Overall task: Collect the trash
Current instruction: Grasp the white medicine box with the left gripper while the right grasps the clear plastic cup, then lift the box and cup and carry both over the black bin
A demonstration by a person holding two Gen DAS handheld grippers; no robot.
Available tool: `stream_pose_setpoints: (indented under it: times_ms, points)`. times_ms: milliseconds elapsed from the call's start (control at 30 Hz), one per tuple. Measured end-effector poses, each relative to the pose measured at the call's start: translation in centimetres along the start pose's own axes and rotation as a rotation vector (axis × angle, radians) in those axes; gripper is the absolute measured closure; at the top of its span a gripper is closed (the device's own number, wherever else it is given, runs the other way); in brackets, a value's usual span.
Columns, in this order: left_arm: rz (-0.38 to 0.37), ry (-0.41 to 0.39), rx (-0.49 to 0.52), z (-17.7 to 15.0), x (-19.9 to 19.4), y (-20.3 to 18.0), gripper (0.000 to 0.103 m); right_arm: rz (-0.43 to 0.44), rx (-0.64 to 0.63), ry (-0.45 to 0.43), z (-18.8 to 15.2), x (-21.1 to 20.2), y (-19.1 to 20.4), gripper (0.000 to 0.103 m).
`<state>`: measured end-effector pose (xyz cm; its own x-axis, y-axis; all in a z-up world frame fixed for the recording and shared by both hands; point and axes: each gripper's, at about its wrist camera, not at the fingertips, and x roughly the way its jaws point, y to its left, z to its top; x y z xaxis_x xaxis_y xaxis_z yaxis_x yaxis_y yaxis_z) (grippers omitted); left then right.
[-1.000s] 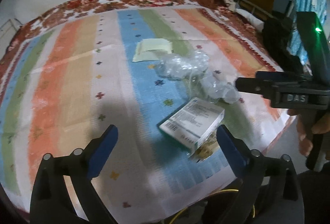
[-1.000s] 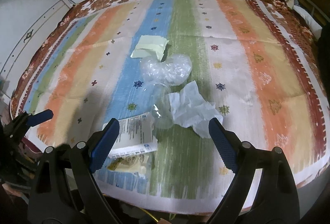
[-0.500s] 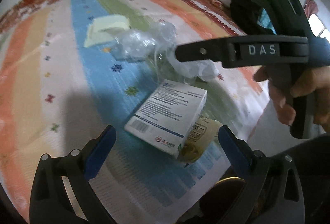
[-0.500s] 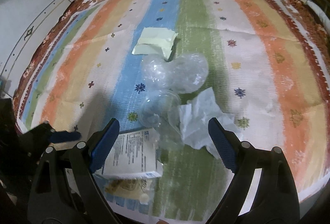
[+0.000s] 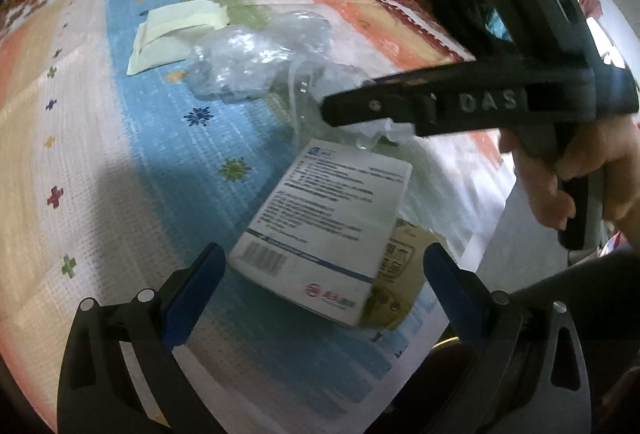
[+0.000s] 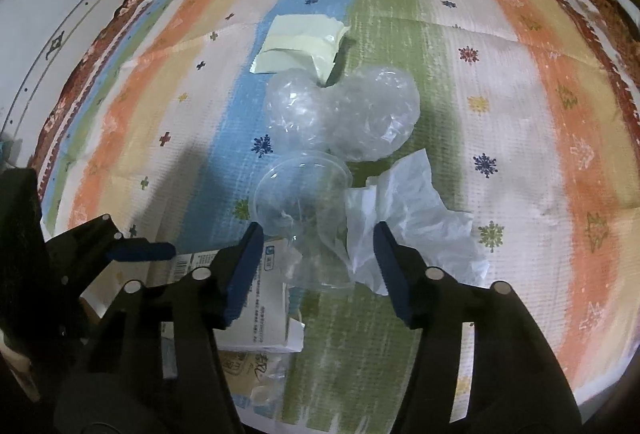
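Both my claws tip steeply down over the near edge of the table, which is covered by a striped cloth [image 6: 500,46] in blue, green, orange and white with a red floral border.

My right claw [image 6: 316,254] has just been closing to a middling gap. Between its blue pads lies the clear plastic cup [image 6: 300,194], on its side with the mouth facing me; the pads flank its near end, and I cannot tell for sure whether they touch it yet. Just right of the cup, touching it, is a crumpled white tissue [image 6: 412,214]. Beyond both sits a crumpled clear plastic bag [image 6: 344,114], and farther still a folded pale yellow paper [image 6: 300,46].

From my left claw's view, my right hand [image 5: 576,174] grips the black handle at the right, fingers wrapped round it, and one black finger of that claw reaches leftward over the tissue.

My left claw [image 5: 320,286] stands wide, gripping nothing. Between its blue pads, not touching them, lies a white printed cardboard box [image 5: 328,230] with a barcode, flat on the blue stripe. A pale yellow printed wrapper [image 5: 400,274] pokes out from under its near right corner, at the table's edge.
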<state>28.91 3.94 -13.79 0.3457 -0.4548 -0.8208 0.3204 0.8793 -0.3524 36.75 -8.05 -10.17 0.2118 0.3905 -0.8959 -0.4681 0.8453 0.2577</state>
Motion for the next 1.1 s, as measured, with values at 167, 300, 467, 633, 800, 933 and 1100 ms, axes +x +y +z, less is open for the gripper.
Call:
stream_pose_setpoints:
  times_ms: [167,300,467,633,800,933,1100]
  points:
    - [-0.038,0.068,0.001,0.2,1.4,0.6,0.006,-0.010,-0.024,0.011,-0.1,0.1,0.6,0.066]
    - [-0.088,0.054,-0.017,0.6,2.0,0.6,0.006,-0.022,-0.042,0.012,0.0,0.2,1.1,0.071]
    - [-0.057,0.035,0.026,0.5,2.7,0.3,0.008,-0.025,-0.068,0.011,0.1,0.2,1.4,0.072]
    - [-0.016,0.041,0.061,0.6,2.8,0.1,0.021,-0.044,-0.088,0.005,0.1,0.3,1.6,0.072]
    - [-0.003,0.028,0.066,0.3,1.6,0.4,0.022,-0.035,-0.101,-0.003,0.0,0.0,1.7,0.072]
    - [0.021,-0.008,0.034,-0.3,-1.1,0.8,0.022,-0.024,-0.089,-0.027,0.2,-0.7,2.0,0.072]
    - [0.127,-0.014,-0.010,-1.1,-4.0,1.3,0.022,-0.016,-0.074,-0.055,0.3,-1.9,2.4,0.072]
